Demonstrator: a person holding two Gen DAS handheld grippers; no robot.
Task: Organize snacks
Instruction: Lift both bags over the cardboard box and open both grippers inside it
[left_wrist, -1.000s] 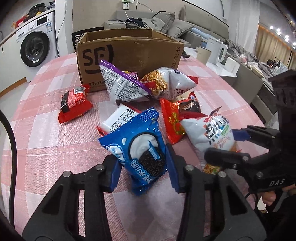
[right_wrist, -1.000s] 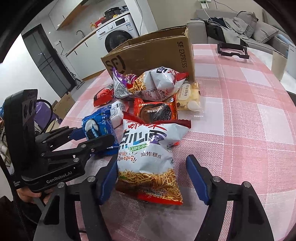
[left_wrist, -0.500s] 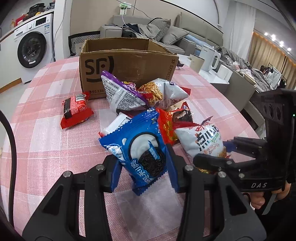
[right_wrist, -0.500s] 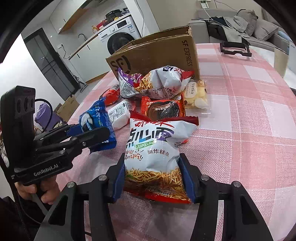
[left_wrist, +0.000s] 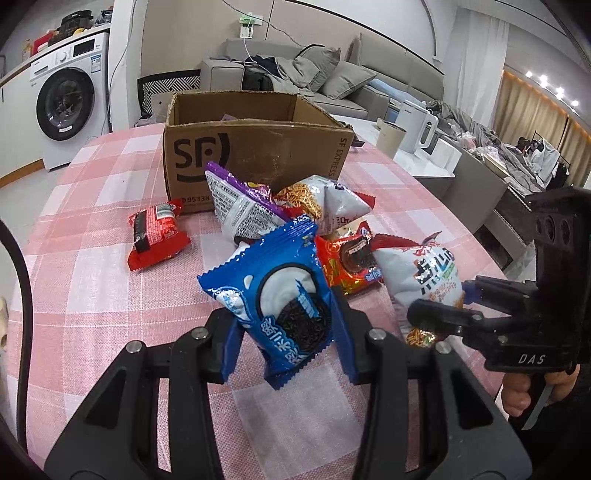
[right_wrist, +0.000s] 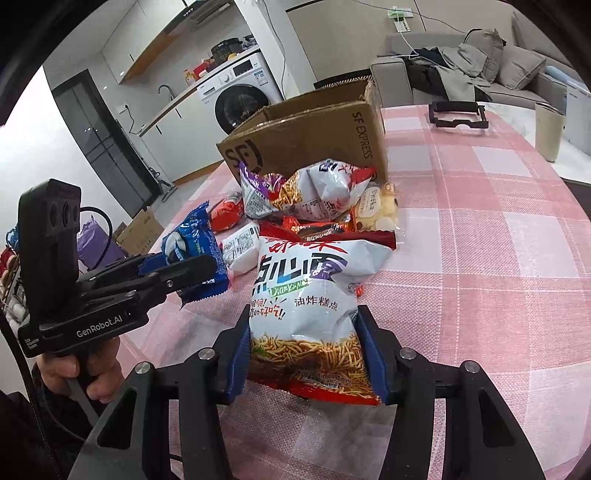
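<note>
- Two tools are at work over a worktop (left_wrist: 92, 295) covered in a pink-and-white checked cloth.
- Left tool (left_wrist: 286, 328): its blue pads are closed on the lower part of a blue cookie packet (left_wrist: 280, 295), which stands nearly upright between them and is lifted clear of the cloth.
- Right tool (right_wrist: 308, 354): its jaws have just been closing, and the blue pads now press both sides of a white fried-noodle snack bag (right_wrist: 306, 295), gripping it near its lower end; whether the bag rests on the cloth cannot be told.
- A person's hand (right_wrist: 79, 373) grips the left tool's handle, seen in the right wrist view.
- Beyond the held items lies a loose pile: a red-orange cookie packet (left_wrist: 347, 262), a purple-and-white bag (left_wrist: 240, 210) and a second white noodle bag (left_wrist: 325, 203) leaning against each other, and a clear pack of pale sweets (right_wrist: 376, 210).
- A small white packet (right_wrist: 240, 247) lies just beside the blue one in the right wrist view.
- A small red packet (left_wrist: 155, 236) lies apart, to the left of the pile.
- An open cardboard box (left_wrist: 255, 144) printed "SF EXPRESS" stands just behind the pile.
</note>
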